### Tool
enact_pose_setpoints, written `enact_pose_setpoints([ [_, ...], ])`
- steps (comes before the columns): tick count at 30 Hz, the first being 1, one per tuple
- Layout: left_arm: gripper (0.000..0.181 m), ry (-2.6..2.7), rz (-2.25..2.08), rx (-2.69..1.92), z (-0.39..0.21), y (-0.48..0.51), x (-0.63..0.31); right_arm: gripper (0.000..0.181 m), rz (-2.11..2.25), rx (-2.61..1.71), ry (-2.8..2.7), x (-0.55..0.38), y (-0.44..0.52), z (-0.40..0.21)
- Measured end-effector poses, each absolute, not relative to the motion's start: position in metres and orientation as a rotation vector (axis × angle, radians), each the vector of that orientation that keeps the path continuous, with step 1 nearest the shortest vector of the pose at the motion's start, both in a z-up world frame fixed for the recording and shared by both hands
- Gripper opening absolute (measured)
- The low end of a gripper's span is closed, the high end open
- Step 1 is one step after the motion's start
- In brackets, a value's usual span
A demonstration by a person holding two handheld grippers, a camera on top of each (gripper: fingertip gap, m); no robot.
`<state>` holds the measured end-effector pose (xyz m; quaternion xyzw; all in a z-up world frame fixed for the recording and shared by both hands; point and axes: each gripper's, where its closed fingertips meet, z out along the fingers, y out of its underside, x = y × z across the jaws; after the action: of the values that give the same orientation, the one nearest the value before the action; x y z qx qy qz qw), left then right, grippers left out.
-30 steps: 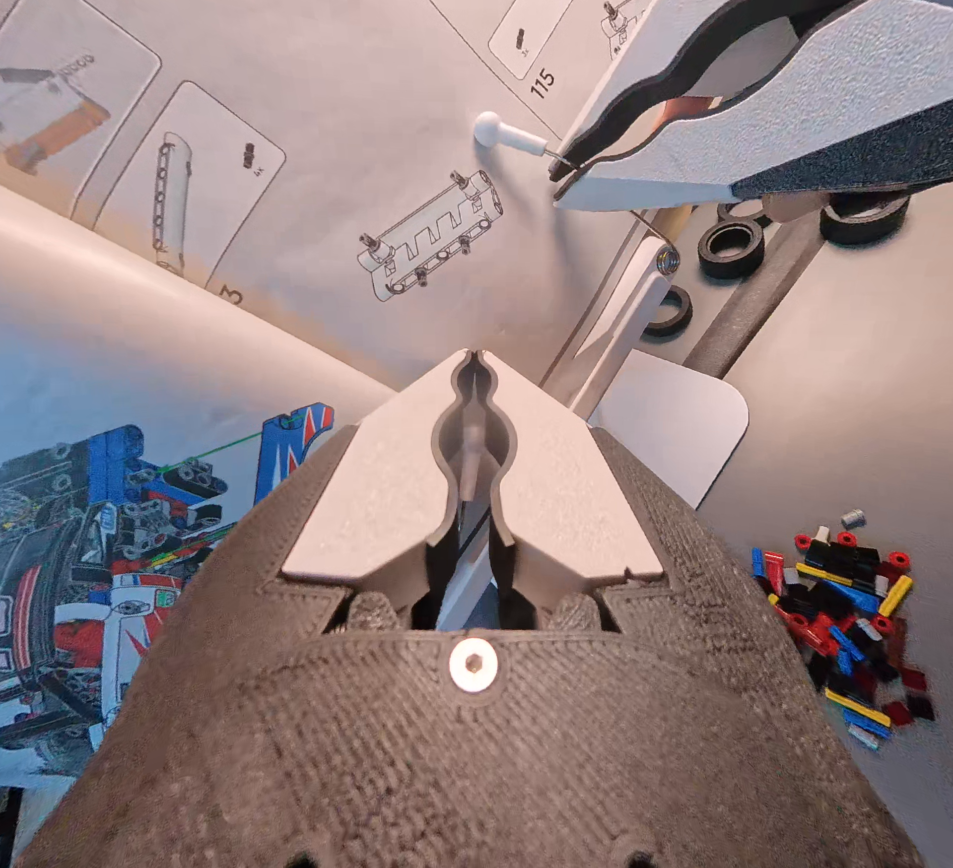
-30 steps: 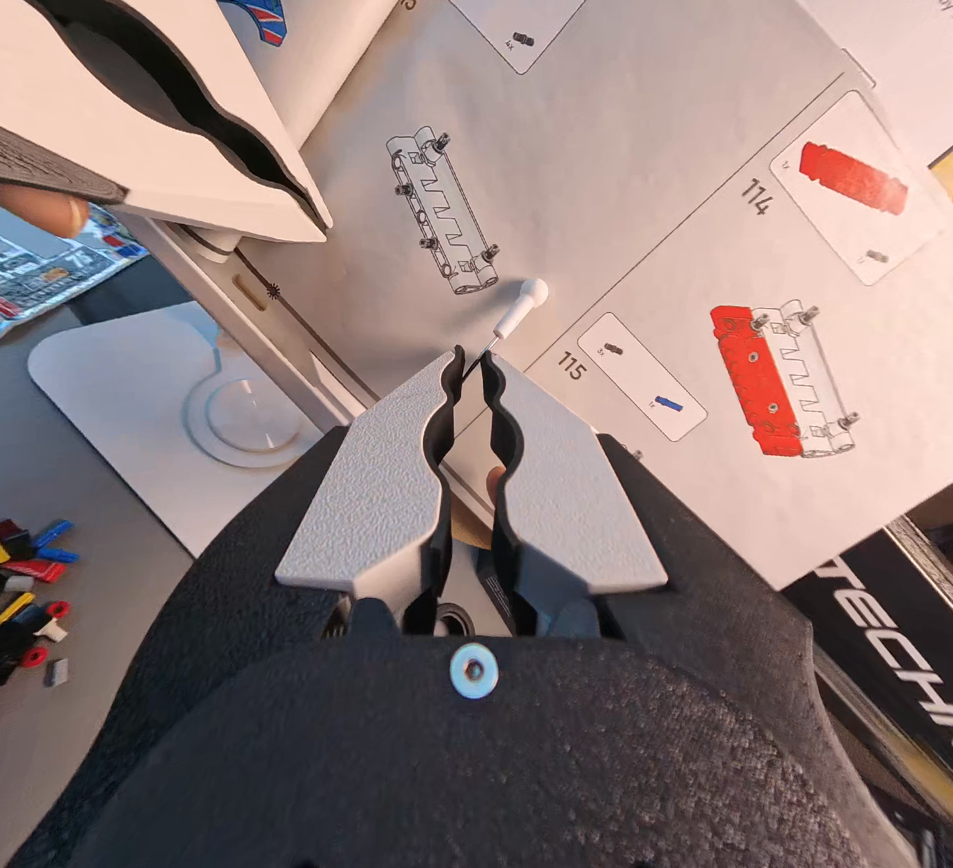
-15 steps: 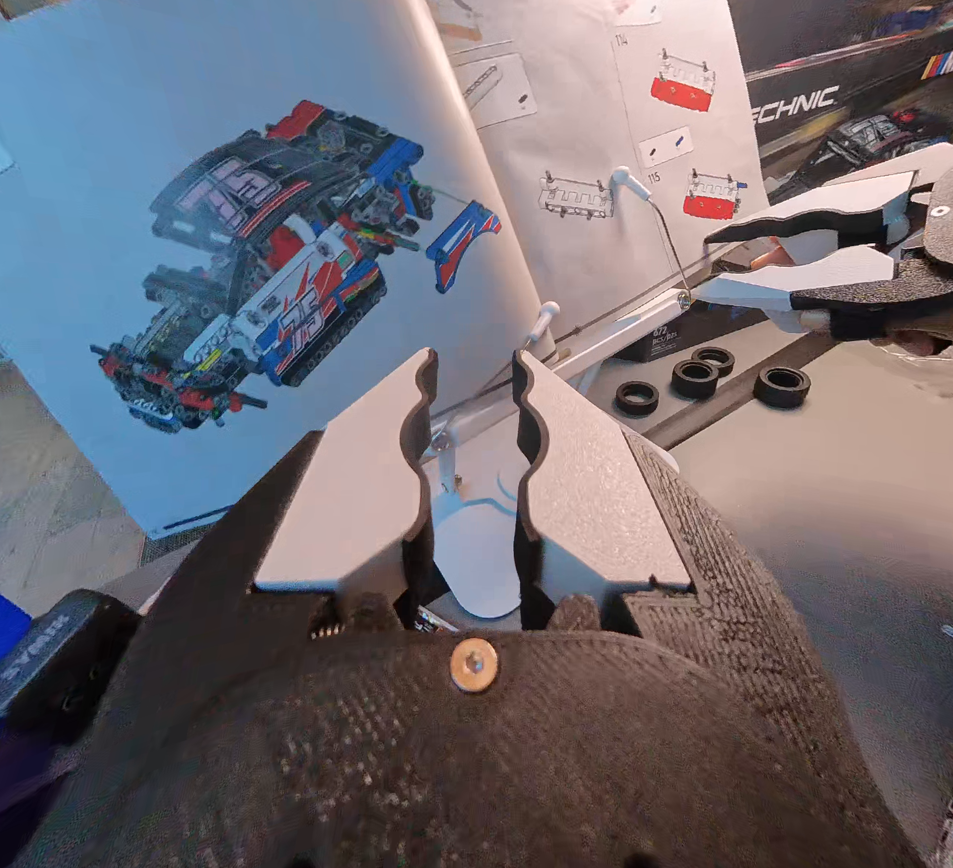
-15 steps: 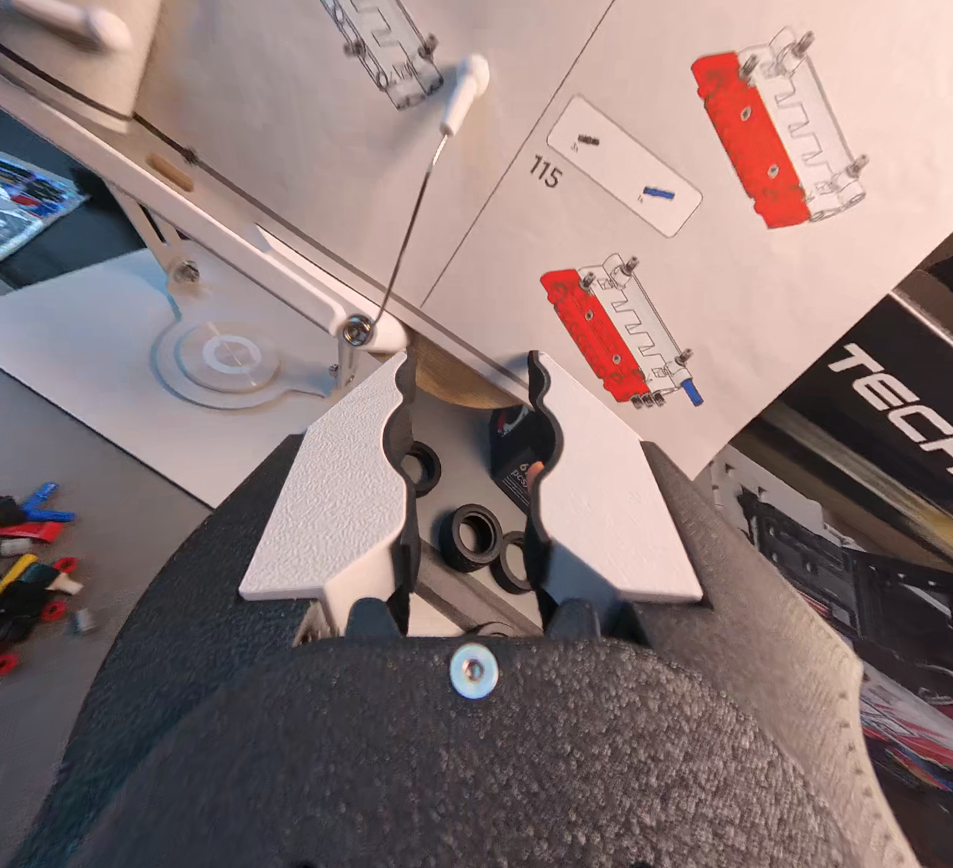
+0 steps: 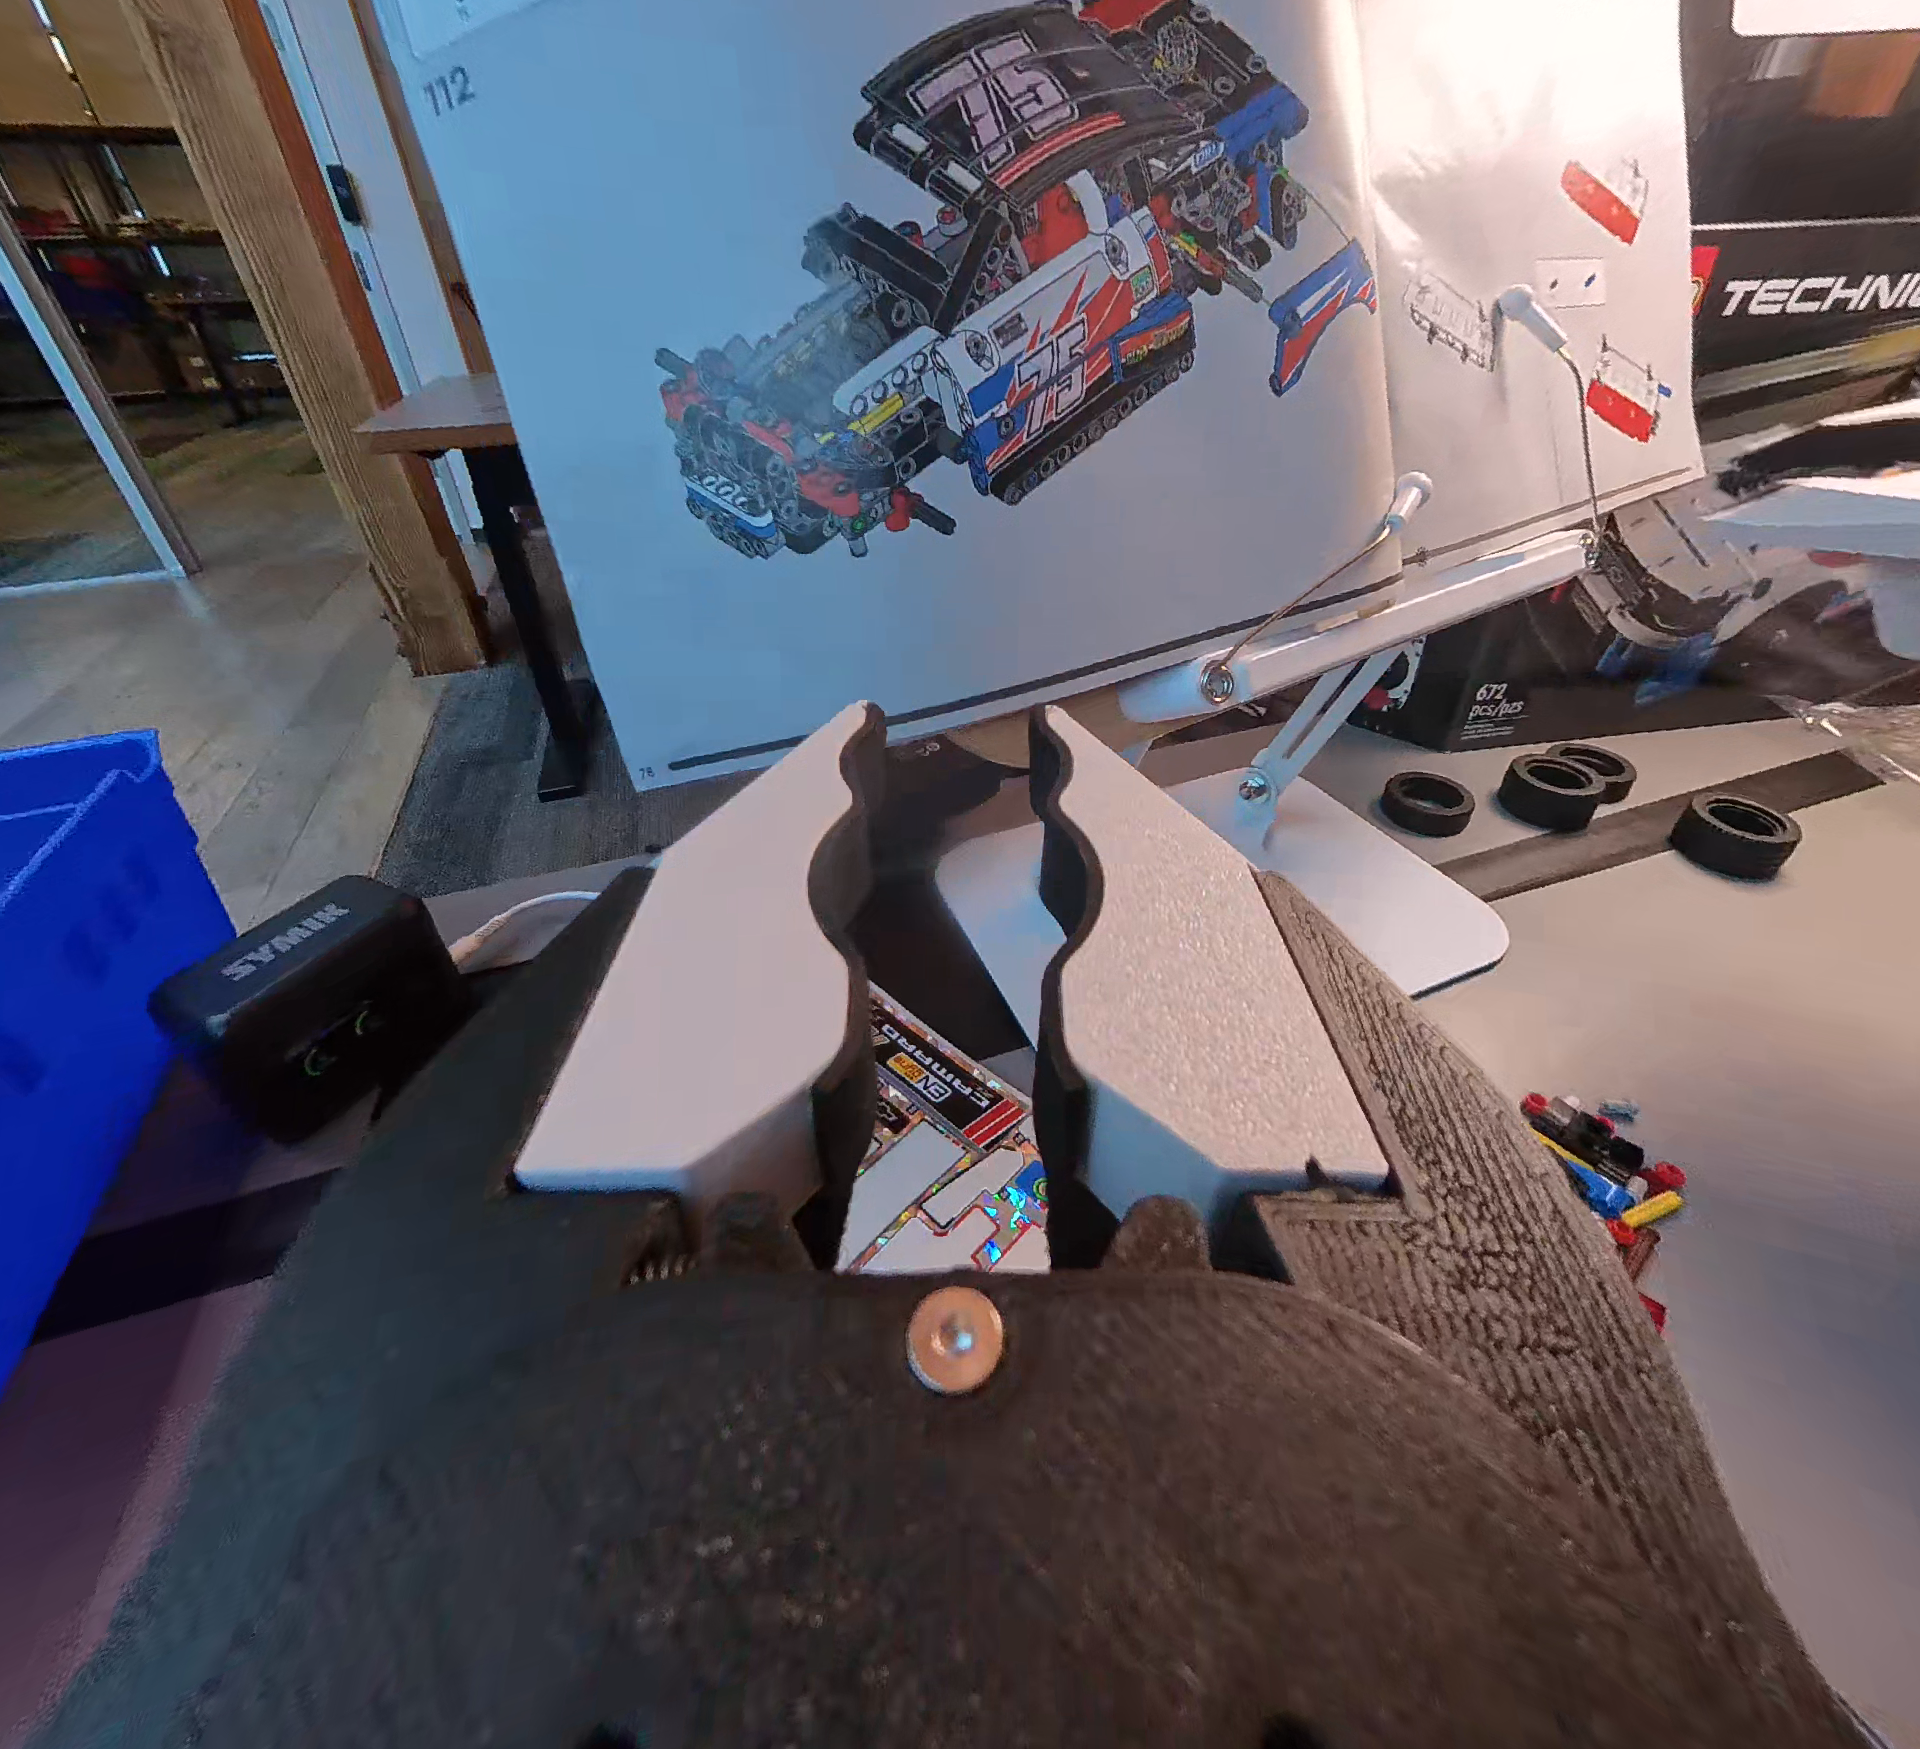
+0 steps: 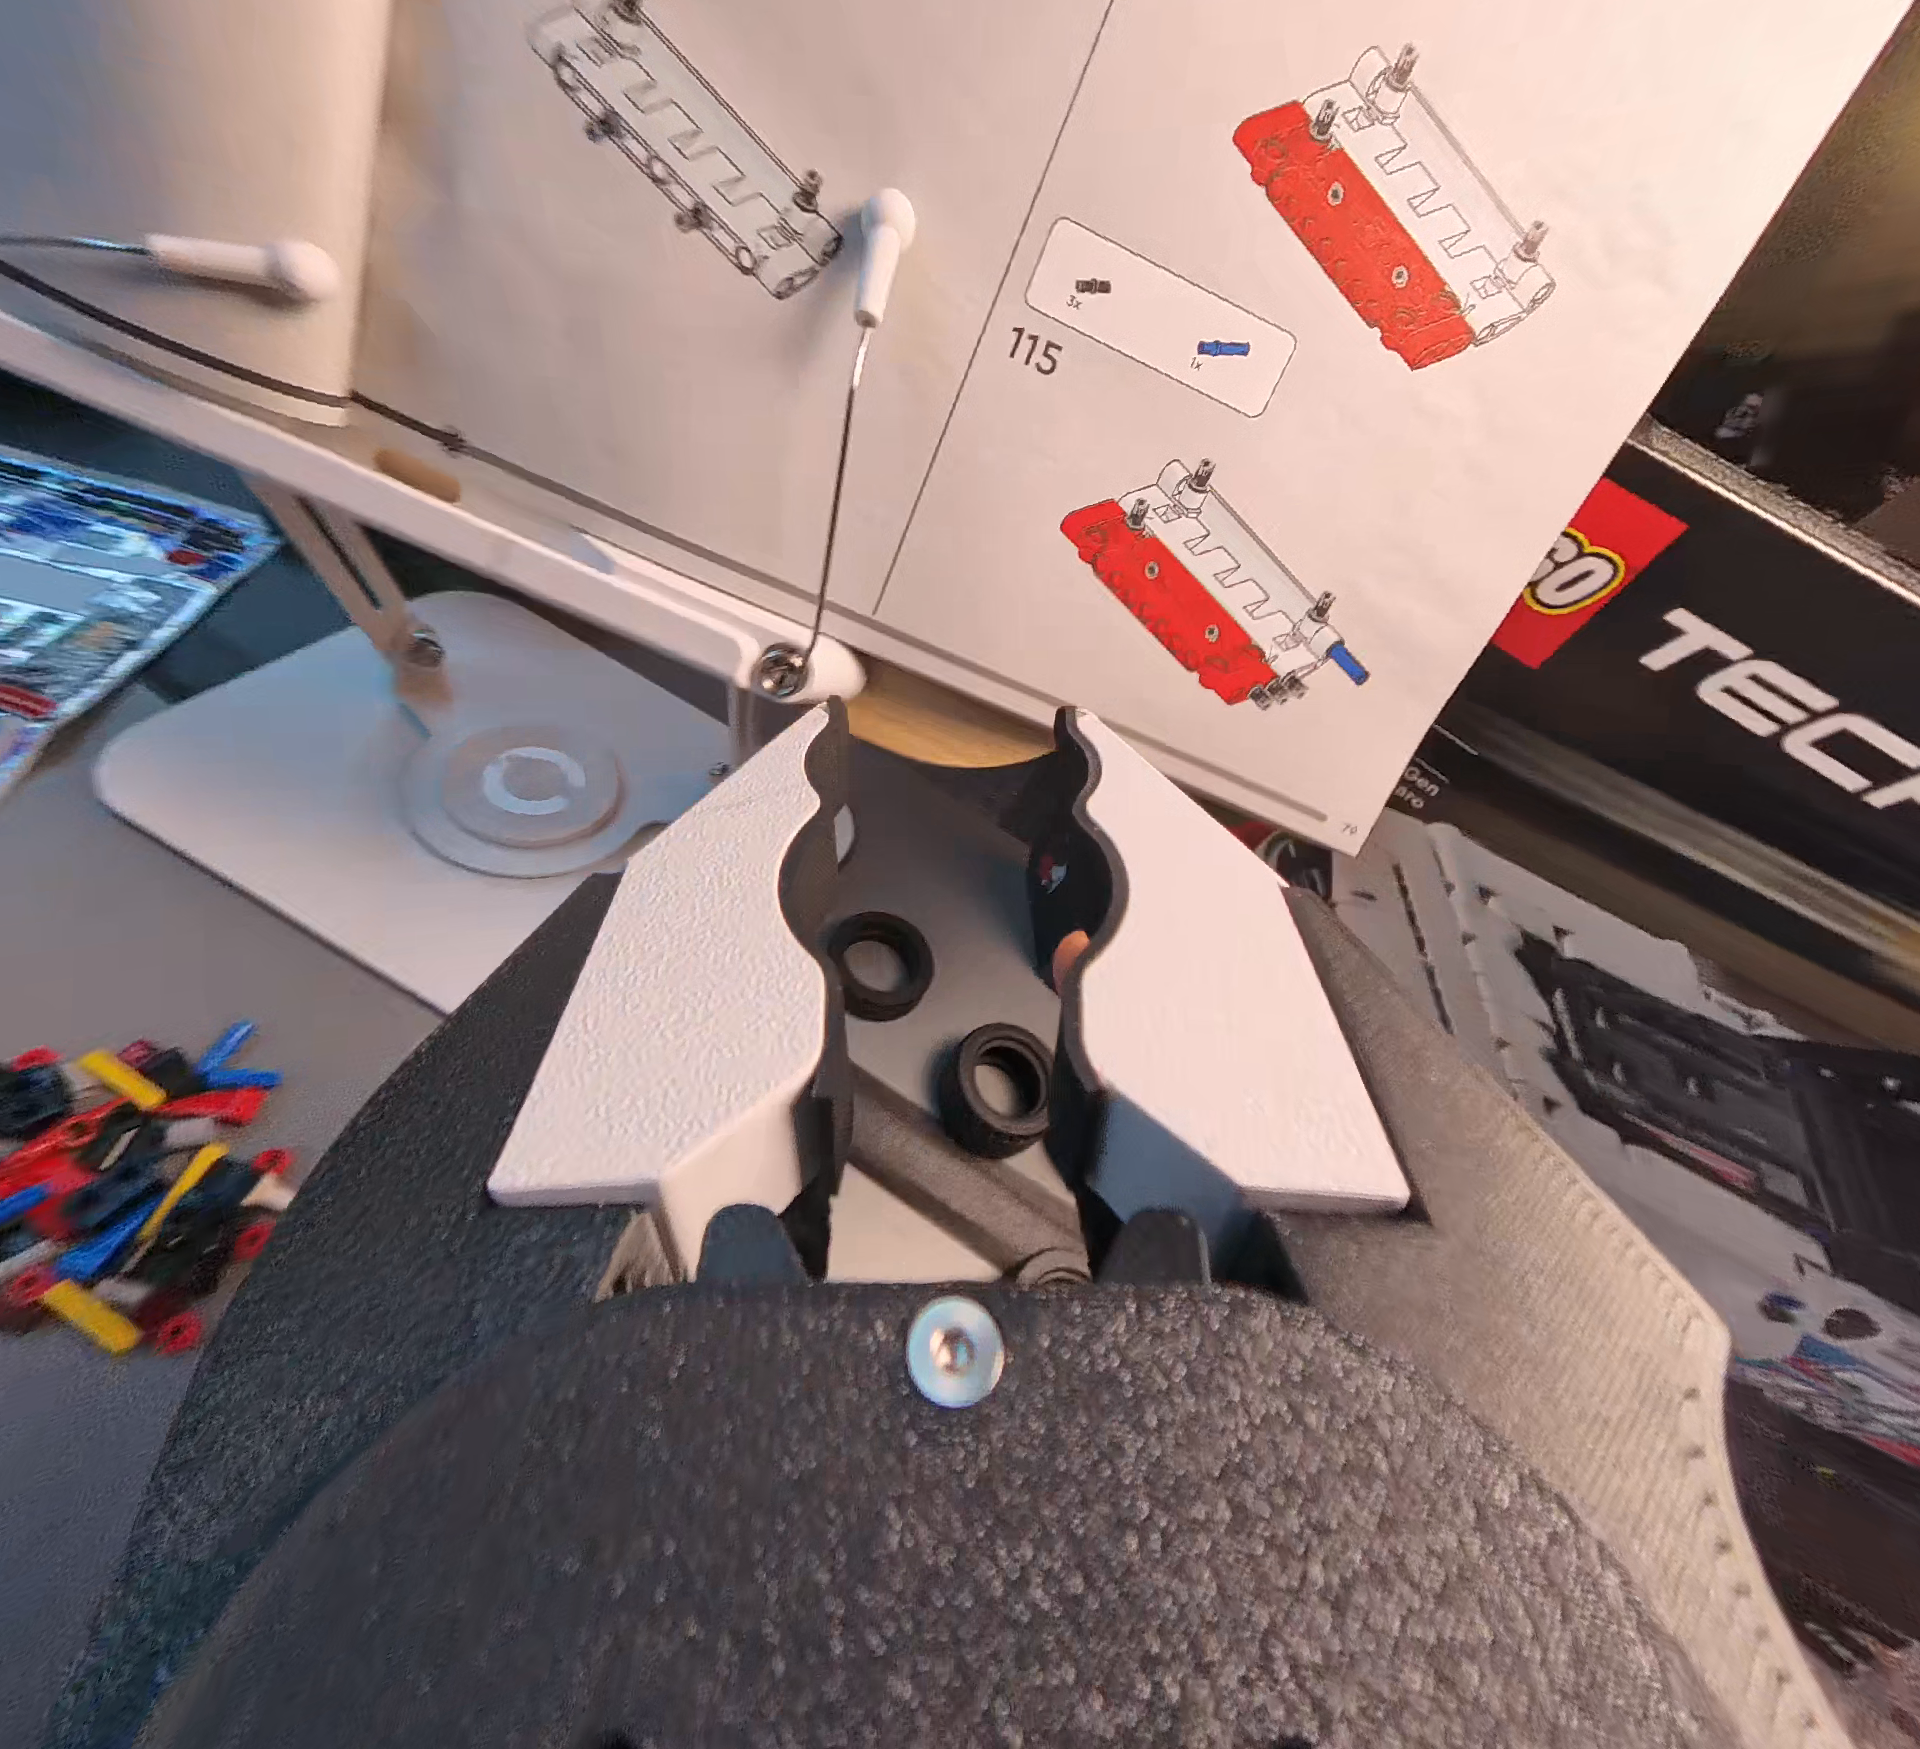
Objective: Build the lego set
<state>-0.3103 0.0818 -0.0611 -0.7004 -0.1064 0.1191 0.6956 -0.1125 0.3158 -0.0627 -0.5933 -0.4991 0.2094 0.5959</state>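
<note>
Right wrist view blurs your loose lego pieces (image 6: 125, 1169), lying on the surface (image 6: 208, 889) left of your right gripper (image 6: 951, 733); its jaws gape, empty. Your left gripper (image 5: 956, 728) also stands parted, empty, below the propped instruction booklet (image 5: 935, 473).

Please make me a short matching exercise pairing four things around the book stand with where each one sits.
Things:
1. instruction booklet
2. black tyres
3. pile of small bricks
4. sticker sheet

Places:
A. on the table, seen between the fingers of the left hand-held gripper
B. loose on the grey table, left of the right hand-held gripper
C. propped open on the white book stand
D. on the table just in front of the black box

Pairs: 1-C, 2-D, 3-B, 4-A
</note>
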Motion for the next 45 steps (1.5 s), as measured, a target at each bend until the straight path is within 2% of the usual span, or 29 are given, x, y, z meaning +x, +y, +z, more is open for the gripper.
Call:
enact_pose_setpoints([
  [9, 0.023, -0.226, 0.324, -1.452, -0.03, 0.069, -0.314, 0.036, 0.98, -1.478, -1.012, 0.026, 0.178, -0.077],
  [15, 0.019, -0.274, 0.29, -1.348, -0.016, 0.066, -0.319, 0.034, 0.843, -1.452, -0.752, 0.086, 0.169, -0.114],
  [19, 0.015, -0.308, 0.278, -1.319, -0.022, 0.06, -0.322, 0.036, 0.736, -1.296, -0.849, 0.084, 0.176, -0.11],
  [30, 0.012, -0.305, 0.35, -1.245, -0.028, 0.058, -0.312, 0.039, 0.726, -1.276, -0.855, 0.098, 0.179, -0.122],
  [38, 0.011, -0.283, 0.29, -1.298, 0.023, 0.049, -0.295, 0.035, 0.757, -1.215, -0.885, 0.089, 0.148, -0.113],
  [45, 0.011, -0.322, 0.358, -1.366, 0.067, 0.09, -0.379, 0.035, 0.792, -1.202, -0.893, 0.086, 0.14, -0.11],
])
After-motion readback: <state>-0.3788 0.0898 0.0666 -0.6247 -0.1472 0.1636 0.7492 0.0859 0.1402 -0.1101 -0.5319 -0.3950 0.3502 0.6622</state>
